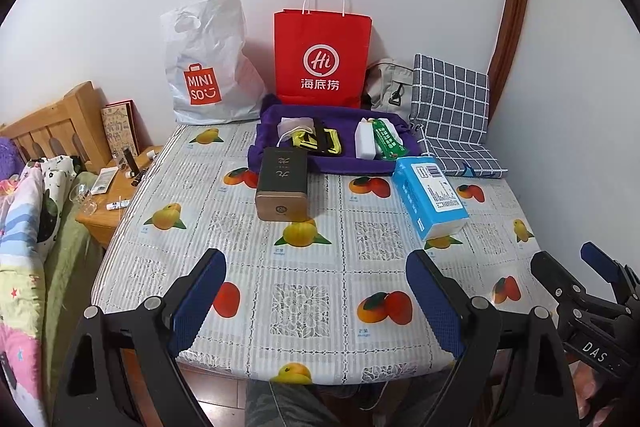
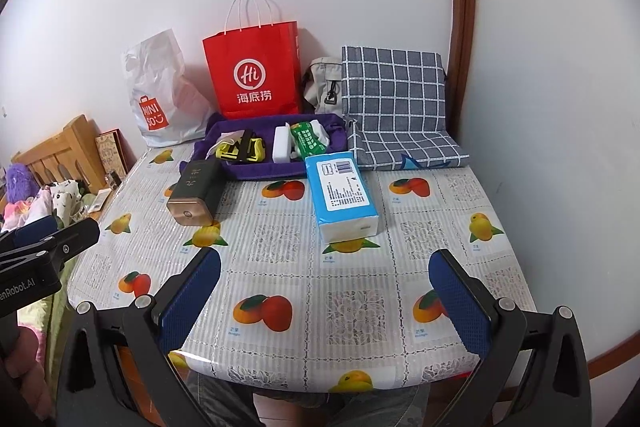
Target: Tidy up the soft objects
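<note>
Both of your grippers hover low over the near edge of the tabletop (image 1: 320, 267), the left gripper (image 1: 316, 291) and the right gripper (image 2: 324, 291) each with fingers spread wide and holding nothing. Ahead of the right gripper, at about twelve o'clock, lies a blue tissue pack (image 2: 344, 195), flat on the fruit-print cover. At eleven o'clock a dark tin box (image 2: 196, 195) lies on its side. Beyond both, a purple cloth tray (image 2: 256, 167) holds a white block (image 2: 281, 143), a green packet (image 2: 308, 143) and a yellow-black item (image 2: 244, 149). A checked cushion (image 2: 396, 99) leans at one o'clock. Whether sorting is early or nearly done cannot be judged. If you take the tissue pack, close across its narrow width gently, since it will likely squash.
</note>
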Demonstrator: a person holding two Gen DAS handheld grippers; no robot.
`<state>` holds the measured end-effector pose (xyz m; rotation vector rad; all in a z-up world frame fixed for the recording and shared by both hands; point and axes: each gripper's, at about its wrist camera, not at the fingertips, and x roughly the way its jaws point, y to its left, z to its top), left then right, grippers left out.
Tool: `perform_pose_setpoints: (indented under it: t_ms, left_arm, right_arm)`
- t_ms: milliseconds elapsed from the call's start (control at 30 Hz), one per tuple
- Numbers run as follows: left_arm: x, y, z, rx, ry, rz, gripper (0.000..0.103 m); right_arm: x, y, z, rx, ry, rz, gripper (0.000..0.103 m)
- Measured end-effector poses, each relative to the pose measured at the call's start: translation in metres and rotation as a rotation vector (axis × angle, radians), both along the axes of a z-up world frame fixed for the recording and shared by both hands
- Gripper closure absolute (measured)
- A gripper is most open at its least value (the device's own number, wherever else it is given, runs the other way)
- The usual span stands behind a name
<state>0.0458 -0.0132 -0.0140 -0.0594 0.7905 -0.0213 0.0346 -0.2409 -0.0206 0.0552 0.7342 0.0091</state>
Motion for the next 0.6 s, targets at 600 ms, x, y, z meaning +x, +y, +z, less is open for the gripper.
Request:
perform_pose_setpoints:
  t_ms: [600]
  left_arm:
    - [-0.0025, 0.0023, 0.0004, 0.005, -0.001, 0.001, 0.012]
  right_arm:
    - [-0.0025, 0.0004, 0.0011, -0.002, -0.003, -0.004, 0.001]
